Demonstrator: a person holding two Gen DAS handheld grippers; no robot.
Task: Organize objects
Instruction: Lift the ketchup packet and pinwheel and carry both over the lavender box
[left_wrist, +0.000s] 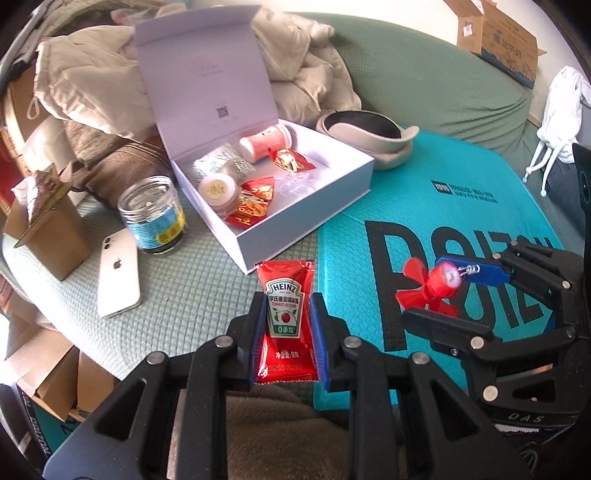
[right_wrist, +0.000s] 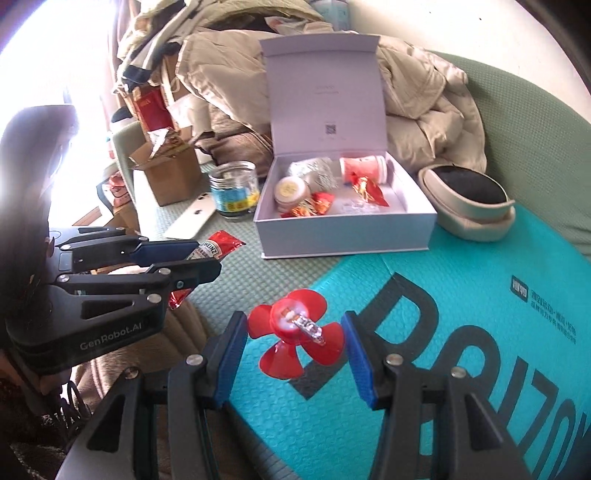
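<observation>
1. The left gripper (left_wrist: 284, 325) had its fingers (left_wrist: 255, 332) clamped narrow on a ketchup packet (left_wrist: 284, 314), pinching its long edges so that it hung clear of the bed cover (left_wrist: 192, 280).
2. The right gripper (right_wrist: 293, 347) held a small red fan (right_wrist: 295, 332) between its fingers (right_wrist: 229, 354), set a moderate way apart – the blades looked caught at their tips, the hub facing the camera.
3. Both loads were carried off the bedding, apparently bound for the open white box (left_wrist: 314, 218) just beyond the packet.
4. That box already held a pink tub (left_wrist: 264, 142), a round jar (left_wrist: 218, 190) and red sweets (left_wrist: 258, 192); its clearer right part looked the likely spot.
5. Near the box sat a glass jar (left_wrist: 153, 218), a white phone (left_wrist: 118, 273) and a grey bowl (left_wrist: 365, 133) – none blocked the approach, though the raised lid (left_wrist: 199, 70) closed off the far side.
</observation>
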